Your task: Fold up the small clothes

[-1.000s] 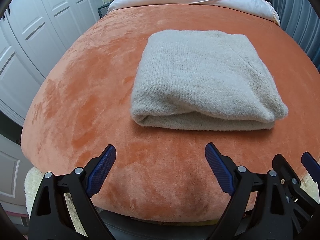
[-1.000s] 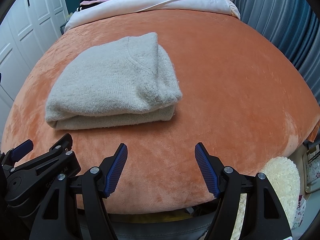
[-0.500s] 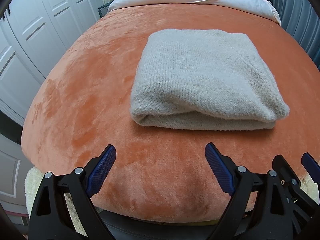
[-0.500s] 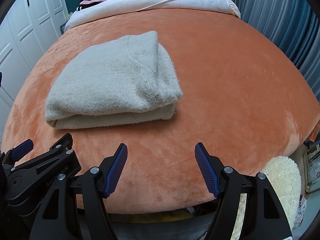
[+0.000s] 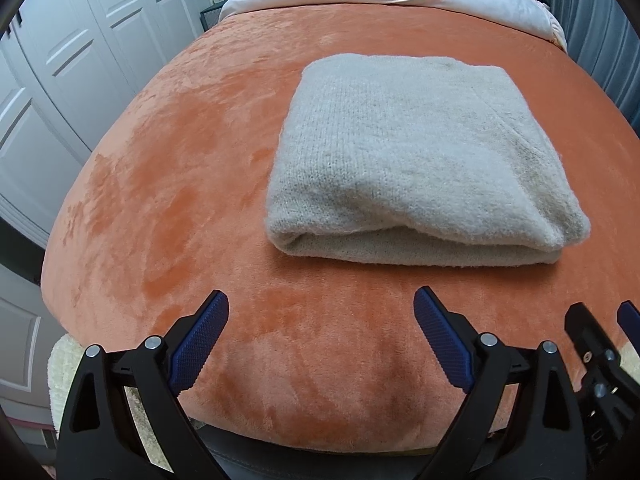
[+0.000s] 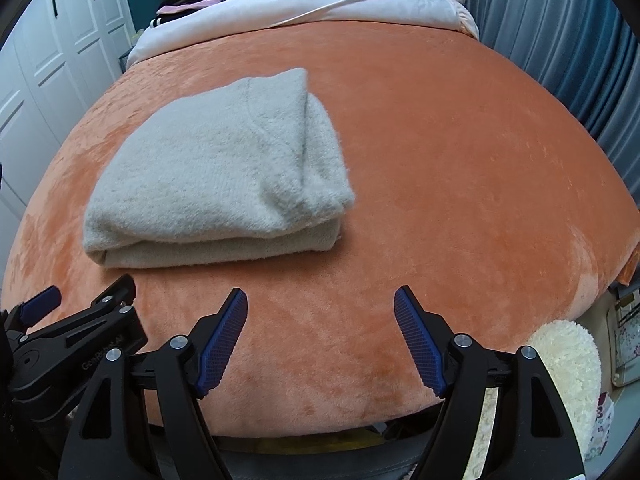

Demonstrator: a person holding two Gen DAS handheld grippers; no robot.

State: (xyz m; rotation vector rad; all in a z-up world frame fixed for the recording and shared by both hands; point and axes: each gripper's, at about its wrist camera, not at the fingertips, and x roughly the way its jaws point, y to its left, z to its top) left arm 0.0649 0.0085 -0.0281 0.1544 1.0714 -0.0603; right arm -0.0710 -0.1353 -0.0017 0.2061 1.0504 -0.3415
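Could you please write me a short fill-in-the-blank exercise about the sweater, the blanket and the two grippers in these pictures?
1. The beige sweater lies ______ into a compact bundle.
2. The sweater rests on a blanket whose colour is ______.
3. The left gripper and the right gripper are both ______ and hold nothing.
4. In the right wrist view, the sweater lies to the ______ of the right gripper.

Missing words: folded; orange; open; left
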